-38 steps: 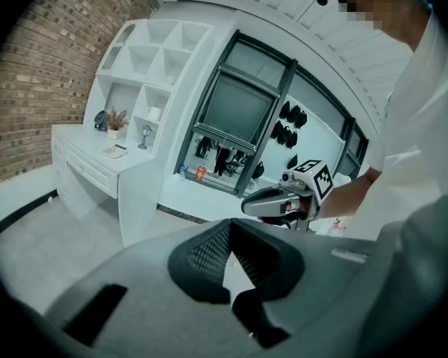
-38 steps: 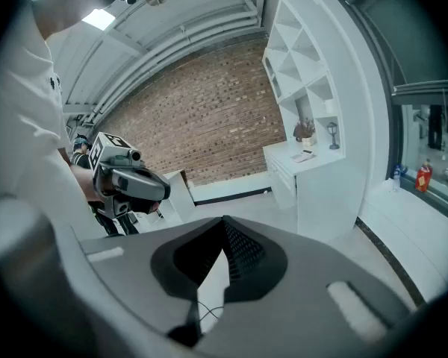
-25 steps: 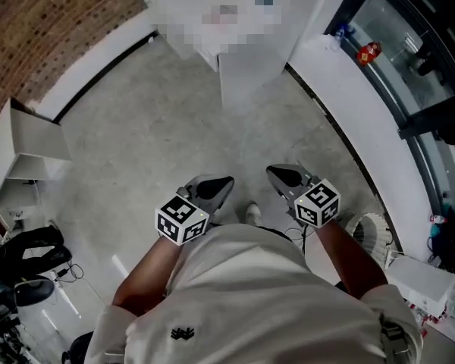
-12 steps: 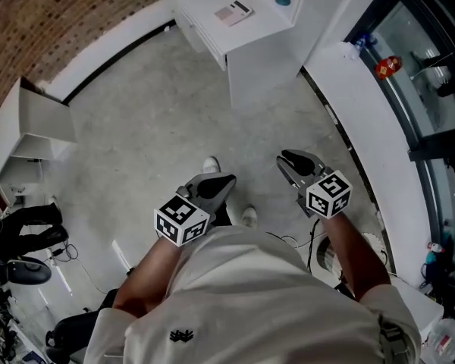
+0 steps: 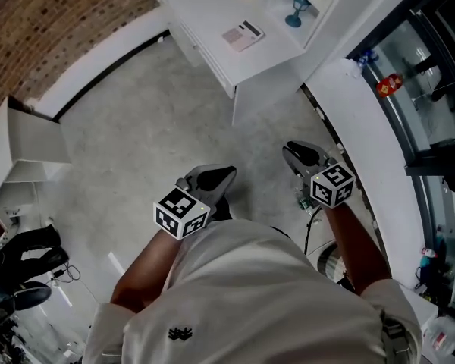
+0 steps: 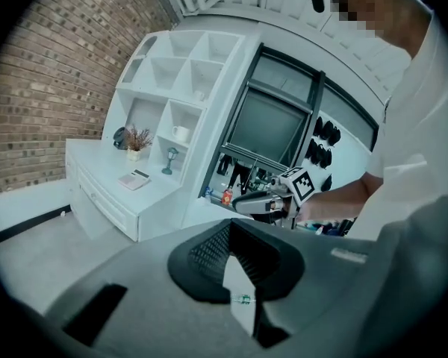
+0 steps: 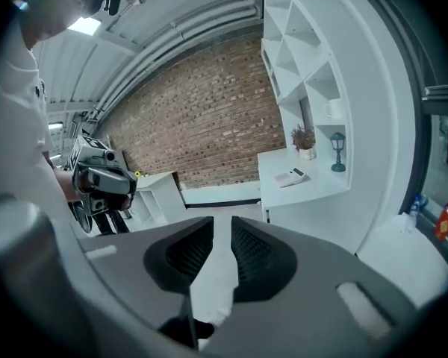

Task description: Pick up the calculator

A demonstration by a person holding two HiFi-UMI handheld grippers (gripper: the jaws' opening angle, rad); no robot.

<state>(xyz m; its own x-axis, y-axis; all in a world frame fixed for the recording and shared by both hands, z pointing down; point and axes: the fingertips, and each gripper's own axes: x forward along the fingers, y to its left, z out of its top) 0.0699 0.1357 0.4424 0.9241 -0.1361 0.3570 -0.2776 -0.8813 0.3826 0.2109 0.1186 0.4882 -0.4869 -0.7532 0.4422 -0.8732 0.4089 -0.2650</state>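
The calculator (image 5: 243, 35) lies flat on a white counter (image 5: 205, 14) far ahead of both grippers. It is pale with a dark strip at one end, and also shows small as the calculator (image 6: 134, 179) and the calculator (image 7: 291, 176). My left gripper (image 5: 220, 174) is held out over the floor, its jaws (image 6: 231, 233) meeting at the tips with nothing in them. My right gripper (image 5: 297, 152) is level with it to the right. Its jaws (image 7: 222, 233) stand a narrow gap apart, empty.
A blue goblet-shaped ornament (image 5: 294, 11) and a potted dry plant (image 6: 137, 140) stand on the counter by white cubby shelves (image 6: 172, 73) that hold a mug (image 6: 181, 133). A white ledge (image 5: 364, 127) and glass wall run along the right. A low white shelf (image 5: 30, 139) and dark chairs (image 5: 23, 256) are at left.
The person has walked towards the counter with both grippers carried forward. The counter with the calculator has come further into the head view.
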